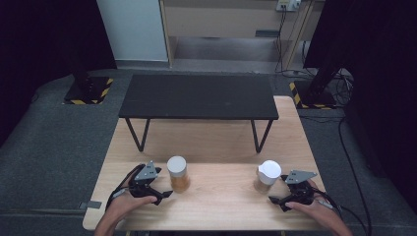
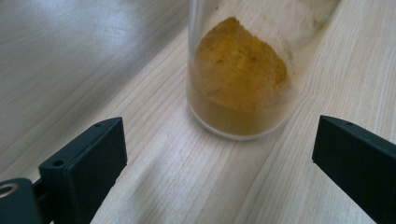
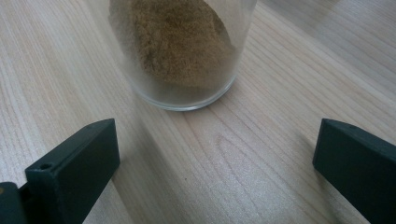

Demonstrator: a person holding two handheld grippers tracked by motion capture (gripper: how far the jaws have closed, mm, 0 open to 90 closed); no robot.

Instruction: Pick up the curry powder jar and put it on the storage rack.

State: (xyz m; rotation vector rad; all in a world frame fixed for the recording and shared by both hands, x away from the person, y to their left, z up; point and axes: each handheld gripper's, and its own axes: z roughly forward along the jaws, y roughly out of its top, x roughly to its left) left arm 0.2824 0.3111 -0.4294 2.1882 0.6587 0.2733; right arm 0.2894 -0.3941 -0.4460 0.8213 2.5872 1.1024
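We held the left hand-held gripper (image 1: 164,192) with its jaws wide apart and empty, just left of a jar of yellow powder (image 1: 177,173) on the table (image 1: 221,142). Our right hand-held gripper (image 1: 276,200) also gaped empty, just right of a jar of brown powder (image 1: 267,175). A black bench (image 1: 198,96) stood at the far side.

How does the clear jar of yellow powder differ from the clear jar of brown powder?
The yellow-powder jar stands near the left gripper; the brown-powder jar stands near the right gripper. The brown-powder jar's white lid has a spout-like lip; the other's is plain. Both stand upright and capped.
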